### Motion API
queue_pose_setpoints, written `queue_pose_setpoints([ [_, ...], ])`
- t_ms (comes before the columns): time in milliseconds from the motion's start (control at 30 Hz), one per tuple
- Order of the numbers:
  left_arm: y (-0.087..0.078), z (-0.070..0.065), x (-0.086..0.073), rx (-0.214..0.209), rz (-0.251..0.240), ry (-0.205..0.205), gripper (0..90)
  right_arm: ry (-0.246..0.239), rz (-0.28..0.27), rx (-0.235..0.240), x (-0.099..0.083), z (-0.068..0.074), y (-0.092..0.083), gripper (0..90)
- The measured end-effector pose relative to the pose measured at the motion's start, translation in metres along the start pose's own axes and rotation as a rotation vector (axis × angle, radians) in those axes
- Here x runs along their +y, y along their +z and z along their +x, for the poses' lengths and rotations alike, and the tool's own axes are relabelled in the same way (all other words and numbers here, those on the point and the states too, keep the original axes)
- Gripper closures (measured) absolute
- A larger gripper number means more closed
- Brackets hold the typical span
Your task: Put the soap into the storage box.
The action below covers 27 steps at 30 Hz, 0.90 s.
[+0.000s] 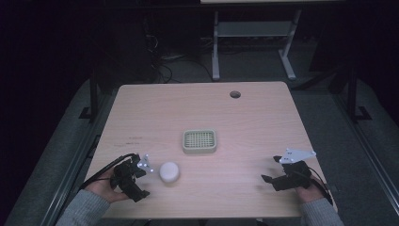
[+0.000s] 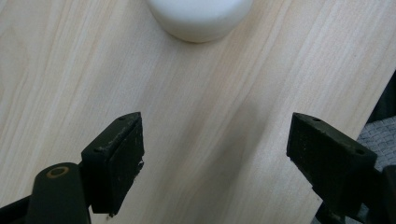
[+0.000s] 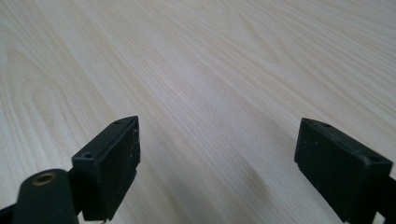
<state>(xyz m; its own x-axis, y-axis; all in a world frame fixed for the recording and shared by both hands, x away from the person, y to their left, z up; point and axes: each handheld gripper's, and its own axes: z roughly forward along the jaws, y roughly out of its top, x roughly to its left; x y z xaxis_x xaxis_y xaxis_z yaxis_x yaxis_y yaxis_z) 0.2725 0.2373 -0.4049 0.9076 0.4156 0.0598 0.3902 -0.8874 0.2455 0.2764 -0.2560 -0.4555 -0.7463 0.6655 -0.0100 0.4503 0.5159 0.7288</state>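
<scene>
A pale wooden bench [image 1: 235,127] carries a small green grid-topped tray [image 1: 199,141] near its middle. Nearer and to the left sits a white rounded puck [image 1: 169,171]. The left tool [image 1: 141,176] hovers just left of the puck, its jaws spread wide and gripping nothing. Over at the near right, well apart from both things, the right tool [image 1: 270,168] rests low above bare wood, jaws likewise released.
</scene>
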Motion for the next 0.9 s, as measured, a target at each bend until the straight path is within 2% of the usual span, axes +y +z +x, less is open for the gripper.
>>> queue_pose_setpoints([
  [533,-0.006,0.003,0.017,-0.002,-0.002,0.029,18.6,-0.005,-0.004,-0.001,0.001,0.000,-0.001,13.6],
  [900,-0.007,0.004,0.035,-0.005,0.008,0.070,18.4,-0.009,-0.008,0.003,0.002,0.001,-0.001,13.6],
])
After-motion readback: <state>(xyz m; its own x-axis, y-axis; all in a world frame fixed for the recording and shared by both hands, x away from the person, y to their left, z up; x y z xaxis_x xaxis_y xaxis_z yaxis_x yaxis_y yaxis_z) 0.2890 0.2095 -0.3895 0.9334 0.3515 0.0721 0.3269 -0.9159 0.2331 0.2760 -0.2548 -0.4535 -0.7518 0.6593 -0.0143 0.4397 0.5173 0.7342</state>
